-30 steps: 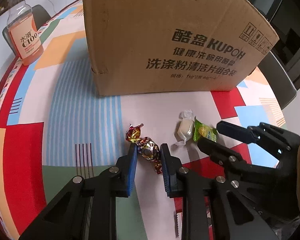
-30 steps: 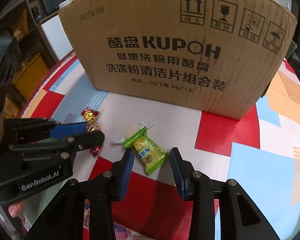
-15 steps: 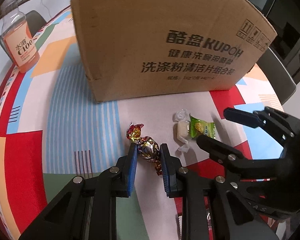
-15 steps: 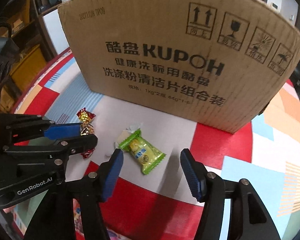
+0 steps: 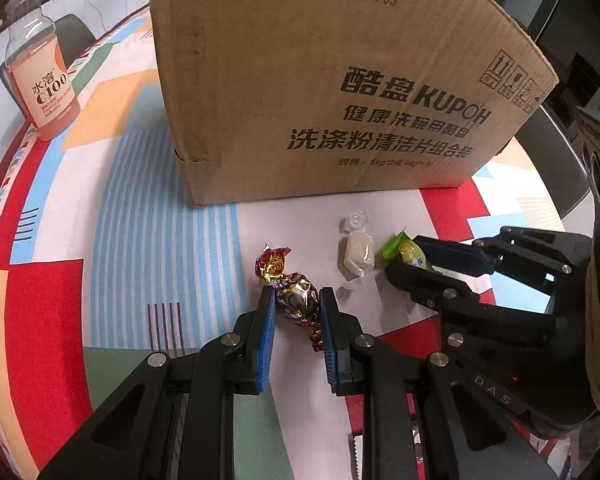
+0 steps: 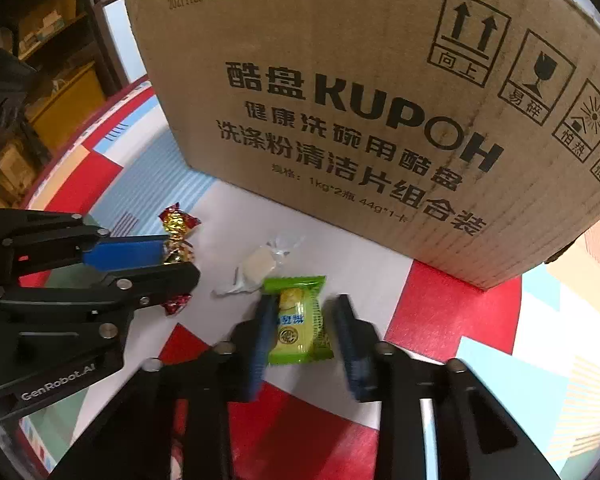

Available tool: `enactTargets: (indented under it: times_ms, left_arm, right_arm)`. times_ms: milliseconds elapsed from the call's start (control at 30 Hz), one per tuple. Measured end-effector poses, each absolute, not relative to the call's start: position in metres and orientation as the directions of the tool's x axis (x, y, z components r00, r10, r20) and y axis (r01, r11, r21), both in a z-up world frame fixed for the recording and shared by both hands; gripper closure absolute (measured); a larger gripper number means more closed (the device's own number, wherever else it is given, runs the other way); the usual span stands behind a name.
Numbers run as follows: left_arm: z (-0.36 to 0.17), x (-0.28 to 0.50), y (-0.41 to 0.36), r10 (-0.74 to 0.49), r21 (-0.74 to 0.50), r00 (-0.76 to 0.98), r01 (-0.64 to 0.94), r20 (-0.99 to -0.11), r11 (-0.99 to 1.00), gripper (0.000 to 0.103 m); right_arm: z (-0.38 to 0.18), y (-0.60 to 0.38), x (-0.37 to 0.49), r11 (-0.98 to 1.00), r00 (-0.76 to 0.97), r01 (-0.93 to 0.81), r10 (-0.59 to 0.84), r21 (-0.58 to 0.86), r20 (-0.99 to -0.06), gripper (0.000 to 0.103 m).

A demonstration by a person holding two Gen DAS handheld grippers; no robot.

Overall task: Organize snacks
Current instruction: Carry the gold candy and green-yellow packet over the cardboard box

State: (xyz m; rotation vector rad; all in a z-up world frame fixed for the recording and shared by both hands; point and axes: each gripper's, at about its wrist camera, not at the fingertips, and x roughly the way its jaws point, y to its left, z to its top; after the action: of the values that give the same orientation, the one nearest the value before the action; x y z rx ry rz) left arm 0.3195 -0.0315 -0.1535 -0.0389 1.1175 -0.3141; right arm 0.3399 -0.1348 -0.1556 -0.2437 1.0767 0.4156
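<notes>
While the left gripper (image 5: 297,308) clamps the foil candy (image 5: 296,300), the right gripper (image 6: 303,330) (jaws just closing) grips the green packet (image 6: 298,320); lift both toward the box (image 6: 360,100) at twelve o'clock.

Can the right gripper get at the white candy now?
Probably not yet: the right gripper is closed on the green packet. The white candy lies uncovered just beyond it, so nothing else blocks it.

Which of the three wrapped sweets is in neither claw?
The pale sweet in the clear twist wrapper, lying free on the tablecloth. The foil-wrapped sweet sits in the left claw; the green packet is between the right claw's fingers.
</notes>
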Motion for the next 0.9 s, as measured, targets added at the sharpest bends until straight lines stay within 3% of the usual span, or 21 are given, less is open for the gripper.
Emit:
enactTargets:
  times_ms: [433, 900]
  left_arm:
    - [-0.109, 0.289, -0.035, -0.262, -0.149, 0.500, 0.256, -0.825, 0.955, 0.081]
    - [-0.036, 0.273, -0.032, -0.269, -0.109, 0.642, 0.279, -0.718, 0.954, 0.081]
  right_arm:
    - [-0.127, -0.150, 0.311, 0.926, 0.484, -0.374, 0.237, 0.047, -0.842, 0.081]
    - [-0.049, -0.172, 0.287, 0.947, 0.649, -0.311, 0.273, 0.080, -0.710, 0.081]
